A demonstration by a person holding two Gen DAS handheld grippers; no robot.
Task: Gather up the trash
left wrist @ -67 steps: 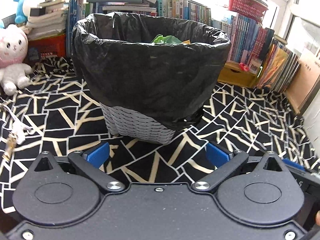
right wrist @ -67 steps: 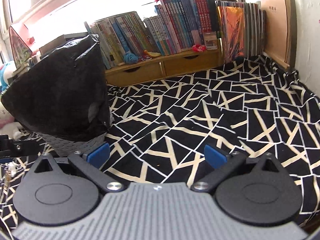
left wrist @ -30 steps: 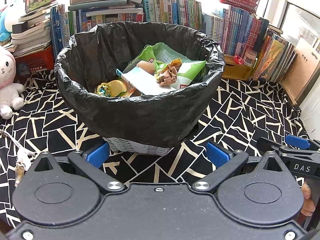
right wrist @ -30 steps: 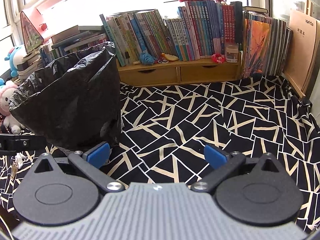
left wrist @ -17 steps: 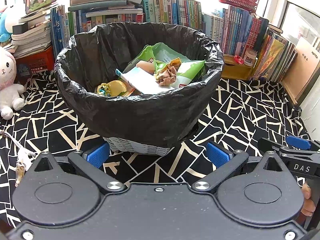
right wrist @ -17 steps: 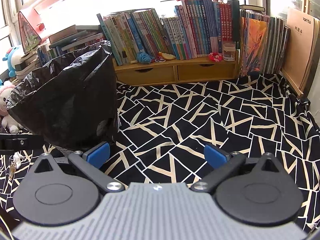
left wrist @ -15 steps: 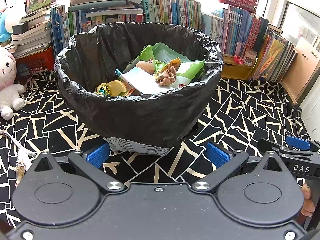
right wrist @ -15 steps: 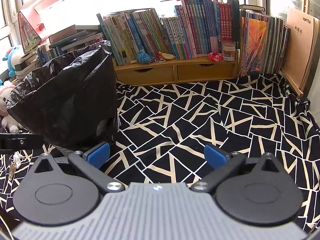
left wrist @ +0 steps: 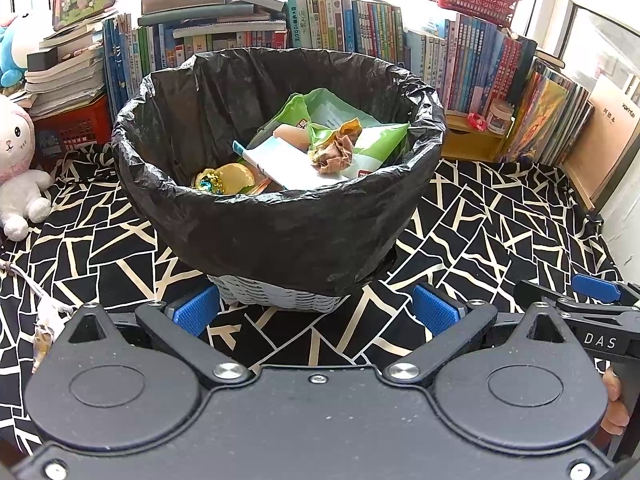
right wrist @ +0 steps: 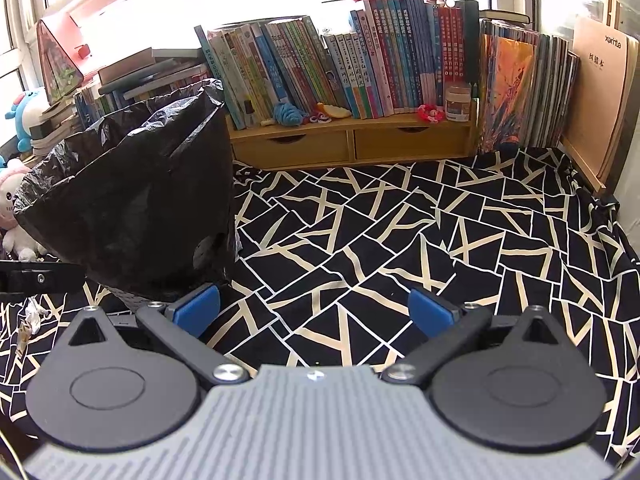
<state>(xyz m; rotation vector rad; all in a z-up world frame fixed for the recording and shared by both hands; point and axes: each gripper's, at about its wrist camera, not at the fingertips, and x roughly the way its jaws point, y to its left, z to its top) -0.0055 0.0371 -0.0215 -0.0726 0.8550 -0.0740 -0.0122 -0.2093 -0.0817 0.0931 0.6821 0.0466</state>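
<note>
A woven bin lined with a black bag stands on the patterned cloth straight ahead in the left wrist view. Inside lie green wrappers, a crumpled brown paper, a white carton and a yellow piece. My left gripper hangs in front of the bin's base, open and empty. In the right wrist view the bin is at the left; my right gripper is open over bare cloth, holding nothing. The right gripper's tip shows at the left view's right edge.
Rows of books on a wooden drawer shelf line the back. A white plush rabbit sits left of the bin, with a small scrap and cord on the cloth. A board leans at the right.
Since 2.2 s ago the left gripper has risen, so the bin's contents have come into view; the right gripper has also lifted a little. Over the last second almost nothing has moved.
</note>
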